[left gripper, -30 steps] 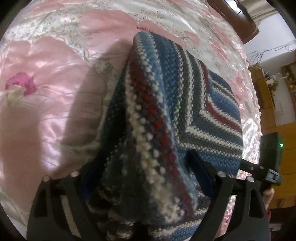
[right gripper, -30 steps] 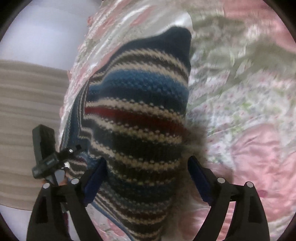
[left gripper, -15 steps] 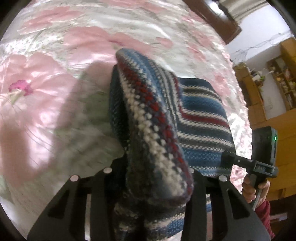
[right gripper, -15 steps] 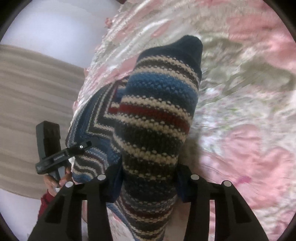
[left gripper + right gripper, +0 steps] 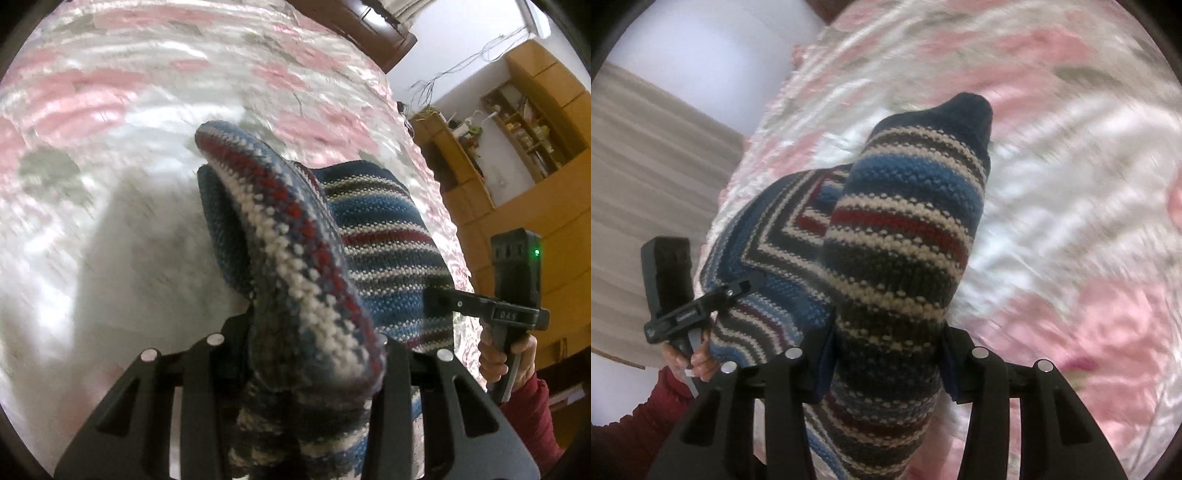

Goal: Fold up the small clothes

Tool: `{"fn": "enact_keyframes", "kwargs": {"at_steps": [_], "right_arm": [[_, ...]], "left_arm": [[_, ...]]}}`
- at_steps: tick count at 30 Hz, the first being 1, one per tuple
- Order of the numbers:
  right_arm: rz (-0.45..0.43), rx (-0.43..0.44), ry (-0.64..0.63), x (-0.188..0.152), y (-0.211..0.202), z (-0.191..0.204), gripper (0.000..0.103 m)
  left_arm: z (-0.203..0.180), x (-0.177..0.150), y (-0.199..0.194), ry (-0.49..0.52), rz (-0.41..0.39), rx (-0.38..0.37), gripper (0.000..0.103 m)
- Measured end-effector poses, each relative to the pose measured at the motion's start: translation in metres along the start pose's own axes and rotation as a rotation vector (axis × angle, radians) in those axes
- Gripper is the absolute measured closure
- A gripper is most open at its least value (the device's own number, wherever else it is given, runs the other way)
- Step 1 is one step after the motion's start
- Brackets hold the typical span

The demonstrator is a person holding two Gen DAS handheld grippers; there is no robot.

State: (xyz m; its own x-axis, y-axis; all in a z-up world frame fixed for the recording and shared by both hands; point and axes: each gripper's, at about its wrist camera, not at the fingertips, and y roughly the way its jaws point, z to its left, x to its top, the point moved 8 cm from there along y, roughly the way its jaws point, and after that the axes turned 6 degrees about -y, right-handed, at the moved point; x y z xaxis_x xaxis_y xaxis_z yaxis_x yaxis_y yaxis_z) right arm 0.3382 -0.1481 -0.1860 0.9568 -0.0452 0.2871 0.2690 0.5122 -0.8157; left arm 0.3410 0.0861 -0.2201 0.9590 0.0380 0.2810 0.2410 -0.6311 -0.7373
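There was one striped knit garment (image 5: 384,236), two hand-held grippers, left (image 5: 314,354) and right (image 5: 886,347), and one bed (image 5: 110,221).

Only one marking can be made out, light characters that appear to read "DAS" on the dark side bar of the right gripper (image 5: 441,301), seen in the left wrist view.

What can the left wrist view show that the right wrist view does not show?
Only the left wrist view shows wooden shelves and the right hand-held gripper at the garment's far side. Only the right wrist view shows a beige striped surface and the dark blue knitted tip. Both show the striped knitted garment clamped between black fingers over the pink floral bedspread.
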Motion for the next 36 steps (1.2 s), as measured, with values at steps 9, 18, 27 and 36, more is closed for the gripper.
{"fn": "enact_keyframes", "kwargs": {"at_steps": [9,18,27,36], "right_arm": [[-0.009,0.054,0.120,-0.045,0.032,-0.056,0.050],[-0.024,-0.040,0.069,-0.077,-0.010,-0.023,0.027],[0.092,0.002,0.208,-0.149,0.010,-0.031,0.061],[0.065,-0.059,0.176,-0.149,0.003,-0.027,0.081]], "left_arm": [[0.030,-0.043,0.051,-0.027,0.007,0.061,0.062],[0.001,-0.058,-0.013,0.068,-0.082,0.185,0.047],[0.023,-0.103,-0.017,0.043,-0.070,0.302,0.057],[0.035,-0.114,-0.011,0.031,-0.063,0.323,0.062]]}}
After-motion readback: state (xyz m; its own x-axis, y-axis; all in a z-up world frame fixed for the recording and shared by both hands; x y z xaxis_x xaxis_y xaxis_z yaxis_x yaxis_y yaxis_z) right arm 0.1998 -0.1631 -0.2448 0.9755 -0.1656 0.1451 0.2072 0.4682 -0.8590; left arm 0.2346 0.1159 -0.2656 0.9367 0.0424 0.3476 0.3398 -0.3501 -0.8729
